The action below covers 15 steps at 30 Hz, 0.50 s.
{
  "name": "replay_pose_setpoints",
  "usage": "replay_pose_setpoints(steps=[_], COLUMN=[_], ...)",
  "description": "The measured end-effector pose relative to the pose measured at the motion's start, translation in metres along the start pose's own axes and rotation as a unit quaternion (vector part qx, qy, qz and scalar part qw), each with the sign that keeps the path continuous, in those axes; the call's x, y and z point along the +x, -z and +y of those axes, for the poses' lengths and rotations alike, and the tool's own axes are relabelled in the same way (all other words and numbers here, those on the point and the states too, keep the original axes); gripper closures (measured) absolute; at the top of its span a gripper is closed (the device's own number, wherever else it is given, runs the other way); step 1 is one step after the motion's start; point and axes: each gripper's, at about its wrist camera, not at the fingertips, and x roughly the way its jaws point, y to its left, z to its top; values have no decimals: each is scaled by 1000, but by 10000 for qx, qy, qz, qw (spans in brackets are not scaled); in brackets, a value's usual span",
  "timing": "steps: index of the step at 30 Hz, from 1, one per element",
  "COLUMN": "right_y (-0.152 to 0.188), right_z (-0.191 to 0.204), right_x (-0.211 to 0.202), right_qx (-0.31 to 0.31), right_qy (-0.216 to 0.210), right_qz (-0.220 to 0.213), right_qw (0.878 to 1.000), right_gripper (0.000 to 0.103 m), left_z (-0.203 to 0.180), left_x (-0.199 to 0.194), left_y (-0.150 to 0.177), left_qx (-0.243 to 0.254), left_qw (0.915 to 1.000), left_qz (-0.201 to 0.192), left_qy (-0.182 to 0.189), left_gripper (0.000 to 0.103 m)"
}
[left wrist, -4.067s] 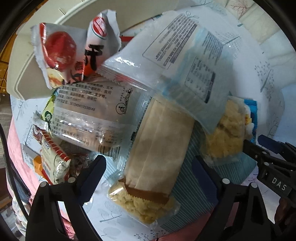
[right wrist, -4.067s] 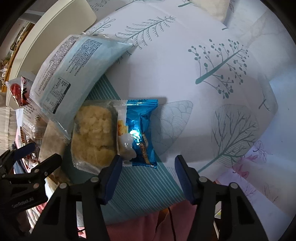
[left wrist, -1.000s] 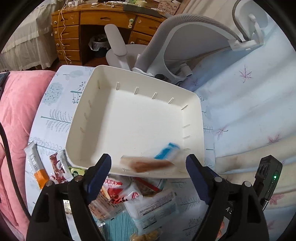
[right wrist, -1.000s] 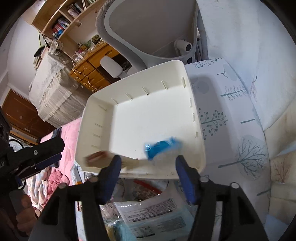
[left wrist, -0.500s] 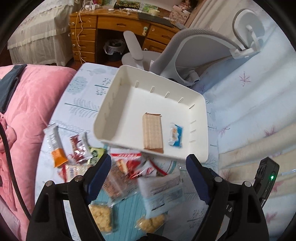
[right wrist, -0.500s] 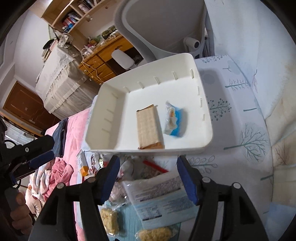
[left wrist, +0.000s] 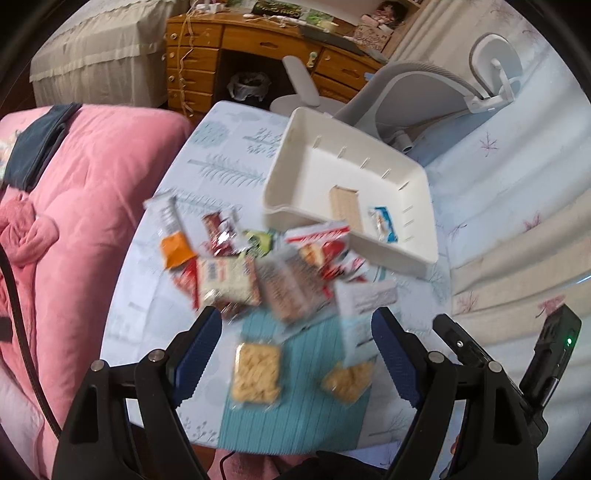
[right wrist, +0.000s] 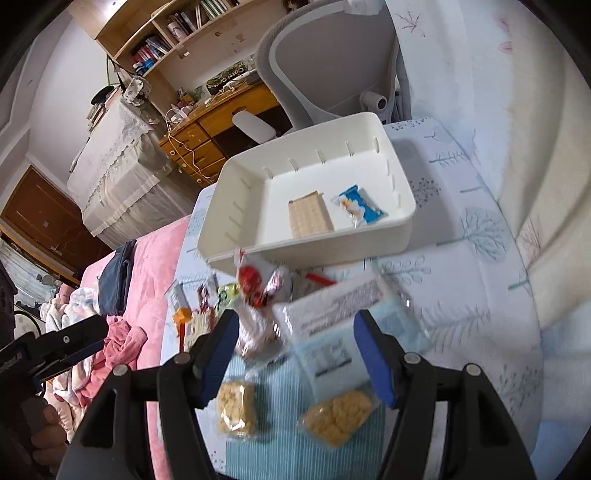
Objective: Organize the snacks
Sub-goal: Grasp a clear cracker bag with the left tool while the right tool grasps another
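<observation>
Left wrist view. Left gripper spread wide, nothing between its blue-padded fingers, held above the snack heap. White rectangular plastic tray at upper right on the tree-printed tablecloth, holding a tan flat wafer pack beside a small blue-and-white candy wrapper. Just below the tray's near wall, a blurred pile: red-and-white packets, an orange-ended sachet, a clear cereal-bar wrapper. Two clear bags of yellow crumbly snack on a teal striped mat. Pink quilt at left; wooden desk and grey office chair behind.

Right wrist view. Right gripper released, jaws just widening, empty, over a large pale-blue printed pouch. Same tray ahead, wafer pack and candy wrapper side by side inside. Left gripper at far left edge. Bookshelf and a lace-covered cabinet beyond.
</observation>
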Motion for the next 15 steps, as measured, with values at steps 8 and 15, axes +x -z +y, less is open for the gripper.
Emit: replay_pose_setpoints(steps=[8,15], right_y=[58,95], right_z=[4,0], right_x=[-7,2], right_qx=[141,424], right_qy=[223,372], right_qz=[145,504], right_qw=[9995,9971], right_gripper=[31,27], left_z=[27,32], left_x=[10,34], left_y=[36,60], left_qx=[36,198], left_qw=[9991,9960], left_qz=[422,866], left_qy=[41,-49], left_gripper=[21,21])
